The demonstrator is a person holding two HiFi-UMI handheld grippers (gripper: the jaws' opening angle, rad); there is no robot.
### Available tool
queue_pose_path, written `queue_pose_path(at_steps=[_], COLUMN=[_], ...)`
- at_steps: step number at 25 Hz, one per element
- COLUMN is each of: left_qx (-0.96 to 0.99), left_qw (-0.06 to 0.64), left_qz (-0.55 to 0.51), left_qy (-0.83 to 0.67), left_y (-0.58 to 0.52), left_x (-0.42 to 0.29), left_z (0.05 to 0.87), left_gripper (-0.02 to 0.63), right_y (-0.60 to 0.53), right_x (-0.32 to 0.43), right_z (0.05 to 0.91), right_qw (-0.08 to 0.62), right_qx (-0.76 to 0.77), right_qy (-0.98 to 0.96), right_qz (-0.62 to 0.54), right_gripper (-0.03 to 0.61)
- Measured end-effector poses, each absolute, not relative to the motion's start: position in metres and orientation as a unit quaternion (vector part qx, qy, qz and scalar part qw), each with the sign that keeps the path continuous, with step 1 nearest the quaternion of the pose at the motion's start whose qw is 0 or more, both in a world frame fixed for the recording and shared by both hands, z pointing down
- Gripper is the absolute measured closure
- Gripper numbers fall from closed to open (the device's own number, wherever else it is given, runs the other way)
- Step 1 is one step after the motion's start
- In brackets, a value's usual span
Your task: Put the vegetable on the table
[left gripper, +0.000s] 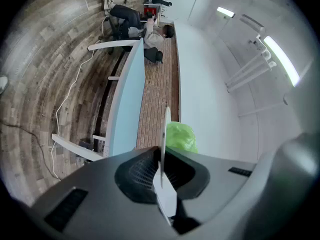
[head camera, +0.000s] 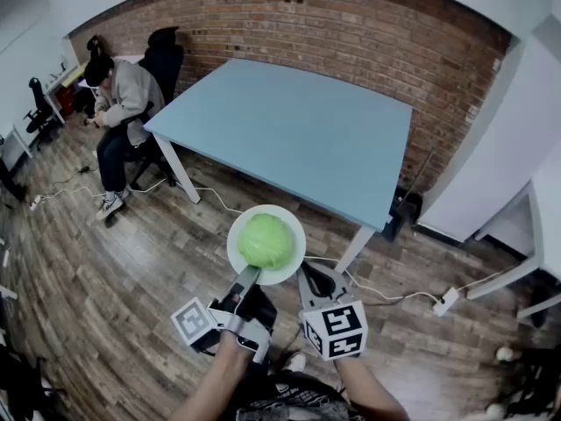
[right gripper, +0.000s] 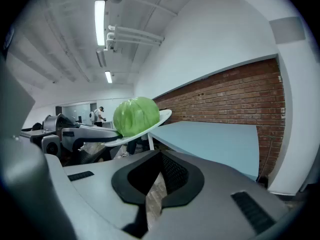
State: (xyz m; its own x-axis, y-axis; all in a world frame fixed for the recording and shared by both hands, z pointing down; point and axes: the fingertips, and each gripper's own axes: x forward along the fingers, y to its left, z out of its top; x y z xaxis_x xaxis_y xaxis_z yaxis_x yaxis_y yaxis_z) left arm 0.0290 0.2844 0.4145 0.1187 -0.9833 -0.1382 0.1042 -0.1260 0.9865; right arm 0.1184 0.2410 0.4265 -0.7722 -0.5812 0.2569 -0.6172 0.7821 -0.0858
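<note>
A round green cabbage [head camera: 265,240] lies on a white plate [head camera: 290,265] held in the air over the wooden floor, just short of the light-blue table's [head camera: 298,130] near corner. My left gripper [head camera: 248,277] is shut on the plate's near rim; in the left gripper view the rim [left gripper: 165,129] runs edge-on between the jaws, with the cabbage [left gripper: 181,136] behind it. My right gripper [head camera: 308,274] hangs just right of the plate and below its rim, shut, nothing between its jaws. In the right gripper view the cabbage [right gripper: 136,115] and plate [right gripper: 161,118] sit up left, the table [right gripper: 215,139] beyond.
A person [head camera: 123,103] sits on a black chair [head camera: 166,55] at the table's far left corner. A brick wall [head camera: 351,33] runs behind the table. White furniture [head camera: 543,217] stands at the right. Cables and a power strip [head camera: 445,301] lie on the floor by the table leg [head camera: 355,248].
</note>
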Motion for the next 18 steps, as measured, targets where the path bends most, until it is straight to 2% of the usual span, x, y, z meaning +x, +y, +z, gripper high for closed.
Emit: queue_pose_path(at_steps=[18], left_qx=[0.539], left_qw=[0.533], left_qz=[-0.514], left_qy=[-0.400], left_y=[0.261], left_x=[-0.007], left_z=[0.422], left_gripper=[0.594], right_y=[0.218], right_x=[0.082], right_z=[0.435], right_qw=[0.117], right_qx=[0.330], right_qy=[-0.931], right_qz=[0.100], right_gripper=[0.569])
